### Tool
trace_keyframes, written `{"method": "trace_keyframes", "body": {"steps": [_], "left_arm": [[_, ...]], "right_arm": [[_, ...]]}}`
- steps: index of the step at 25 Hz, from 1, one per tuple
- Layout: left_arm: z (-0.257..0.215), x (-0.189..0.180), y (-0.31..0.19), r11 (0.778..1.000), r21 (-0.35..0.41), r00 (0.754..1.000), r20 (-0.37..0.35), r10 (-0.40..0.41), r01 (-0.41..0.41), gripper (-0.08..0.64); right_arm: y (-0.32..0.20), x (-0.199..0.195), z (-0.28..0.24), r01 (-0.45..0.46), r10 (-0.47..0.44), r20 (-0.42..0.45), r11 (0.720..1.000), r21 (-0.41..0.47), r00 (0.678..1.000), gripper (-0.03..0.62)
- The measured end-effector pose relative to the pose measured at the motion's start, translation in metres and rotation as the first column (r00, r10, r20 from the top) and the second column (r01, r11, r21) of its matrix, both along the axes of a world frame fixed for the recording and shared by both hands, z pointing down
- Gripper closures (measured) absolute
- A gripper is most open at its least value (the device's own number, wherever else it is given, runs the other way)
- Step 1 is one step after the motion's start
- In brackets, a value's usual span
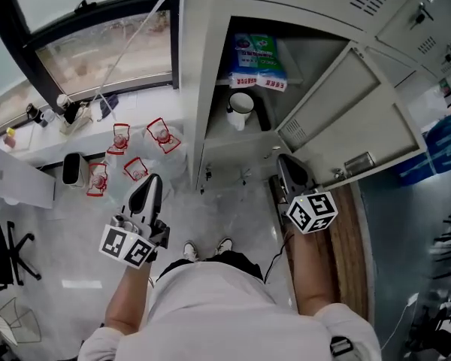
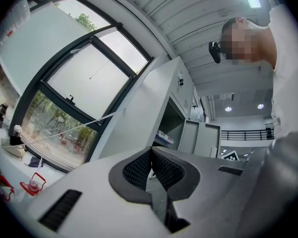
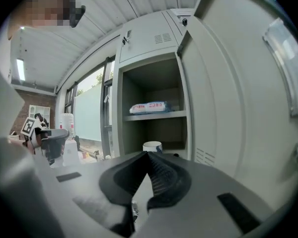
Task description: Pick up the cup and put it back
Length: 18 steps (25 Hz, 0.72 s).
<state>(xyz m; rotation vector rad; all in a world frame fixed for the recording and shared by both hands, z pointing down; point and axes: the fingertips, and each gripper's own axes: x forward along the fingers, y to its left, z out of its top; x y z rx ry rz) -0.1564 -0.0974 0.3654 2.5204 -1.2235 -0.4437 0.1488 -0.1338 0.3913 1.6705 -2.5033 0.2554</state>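
The left forearm (image 1: 126, 295) and right forearm (image 1: 313, 265) both reach forward, bare below short sleeves. The left claw (image 1: 149, 185) points ahead, roughly level, its jaws pressed together with nothing between them — the right claw (image 1: 289, 168) likewise, closed and empty

The white cup (image 1: 240, 105) stands upright (mouth up) on the locker's lower shelf (image 1: 218, 135).

This is looking like an office or staff room: grey steel lockers (image 1: 210, 66) are standing in a row, one door (image 1: 361, 111) hanging open, a black-framed window (image 1: 98, 21) is letting daylight in, and a swivel chair (image 1: 0, 254) is sitting on pale polished floor (image 1: 233, 209).
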Motion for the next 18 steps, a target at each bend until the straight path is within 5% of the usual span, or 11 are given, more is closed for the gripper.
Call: {"method": "trace_keyframes", "body": {"steps": [11,18], "left_arm": [[-0.011,0.005,-0.015,0.999,0.026,0.999,-0.023,0.033,-0.032,0.538],[-0.020,0.008,-0.020,0.999,0.049,1.000,-0.021,0.018,-0.016,0.538]], "right_arm": [[0.044,-0.003,-0.067,0.004,0.000,-0.028,0.991,0.131,1.000,0.575],[0.064,0.002,-0.090,-0.037,0.028,0.058,0.986,0.162,0.998,0.575]]}}
